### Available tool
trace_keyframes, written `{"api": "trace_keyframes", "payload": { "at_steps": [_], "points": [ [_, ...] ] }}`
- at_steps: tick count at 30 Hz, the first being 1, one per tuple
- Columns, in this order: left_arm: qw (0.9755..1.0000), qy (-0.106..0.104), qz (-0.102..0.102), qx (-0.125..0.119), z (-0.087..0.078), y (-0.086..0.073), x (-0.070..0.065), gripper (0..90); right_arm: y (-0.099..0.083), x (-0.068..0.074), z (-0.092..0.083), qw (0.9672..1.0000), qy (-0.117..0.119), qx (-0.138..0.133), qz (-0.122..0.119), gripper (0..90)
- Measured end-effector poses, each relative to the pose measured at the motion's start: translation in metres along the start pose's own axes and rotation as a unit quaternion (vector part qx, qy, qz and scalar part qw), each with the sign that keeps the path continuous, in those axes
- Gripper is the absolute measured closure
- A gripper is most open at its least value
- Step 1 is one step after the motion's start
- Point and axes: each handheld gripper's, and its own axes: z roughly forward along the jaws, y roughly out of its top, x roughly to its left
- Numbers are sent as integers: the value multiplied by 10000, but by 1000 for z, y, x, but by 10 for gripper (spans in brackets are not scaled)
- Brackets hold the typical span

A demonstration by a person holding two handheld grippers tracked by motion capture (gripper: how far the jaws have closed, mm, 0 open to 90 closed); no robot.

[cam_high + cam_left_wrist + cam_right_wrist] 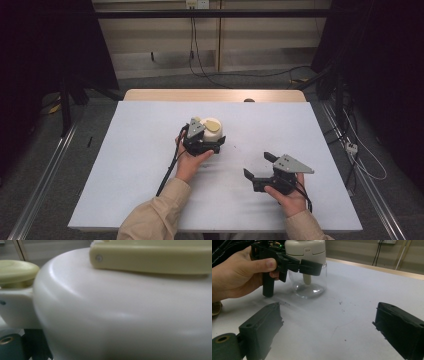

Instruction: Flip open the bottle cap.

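Note:
A clear glass jar (212, 128) with a white lid and cream fittings stands upright on the white table cover (150, 150), just left of centre. My left gripper (206, 142) is shut on it. In the right gripper view its black jaws clasp the jar (308, 282) just under the lid, and a hand holds its grip. The lid (125, 315) looms very close in the left gripper view, with a cream bar (150, 257) on top and a cream knob (15, 271) at its side. My right gripper (256, 164) is open near the front right, with only bare cover between its jaws (329, 330).
Dark specks (340, 302) dot the cover between the jar and my right gripper. The wooden table edge (215, 95) shows at the far side. Cables (240, 75) run over the floor behind, and metal rails (40, 175) flank the table.

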Motion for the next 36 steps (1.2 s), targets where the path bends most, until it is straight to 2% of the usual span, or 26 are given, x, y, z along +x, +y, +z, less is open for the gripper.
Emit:
{"api": "trace_keyframes", "payload": {
  "at_steps": [9,12,18,22,28,32,36],
  "points": [
    [10000,-14,25,20,0,0,0,52,14,2,19,9998,46,55,180,117],
    [10000,-7,21,22,0,0,0,52,20,3,24,9998,-19,68,174,131],
    [10000,-1,36,26,0,0,-1,52,32,6,35,9998,137,79,157,217],
    [10000,6,39,24,0,0,-1,52,39,9,42,9996,230,117,117,335],
    [10000,24,49,26,0,0,-1,52,48,10,49,9994,294,147,50,563],
    [10000,22,56,26,0,0,-1,52,53,11,54,9993,342,147,2,672],
    [10000,24,61,26,0,0,-1,52,57,11,58,9994,327,120,-5,738]
  ]
}}
